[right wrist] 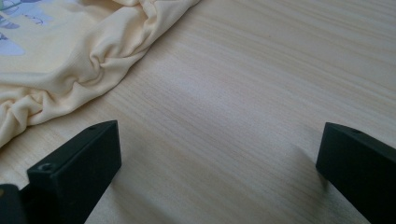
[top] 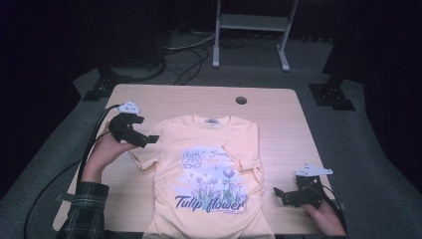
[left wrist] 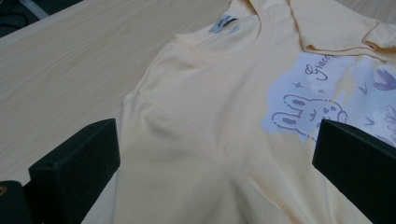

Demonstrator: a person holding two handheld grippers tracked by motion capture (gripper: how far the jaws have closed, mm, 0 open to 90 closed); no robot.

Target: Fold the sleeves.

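A pale yellow T-shirt (top: pixel 209 174) is laid face up on the wooden table (top: pixel 278 119), collar toward the far edge and hem at the near edge. Its print shows a small rabbit figure (top: pixel 191 158) above flowers and the words "Tulip flower". The shirt's right side, as seen from above, is bunched into folds (top: pixel 251 167), and its sleeve there is folded inward. Bare wood is left on both sides of the shirt and beyond the collar, where a round hole (top: pixel 241 100) is set near the far edge.

The left gripper (top: pixel 144 138) is held at the shirt's left sleeve, its jaws spread wide with nothing between them; in the left gripper view the shoulder and collar (left wrist: pixel 243 44) are seen beyond the jaws. The right gripper (top: pixel 284 195) is held over bare table just beside the gathered side of the shirt, apart from it, jaws likewise wide open and empty. In the right gripper view the crumpled edge (right wrist: pixel 107 56) lies to the upper left, with open wood ahead.
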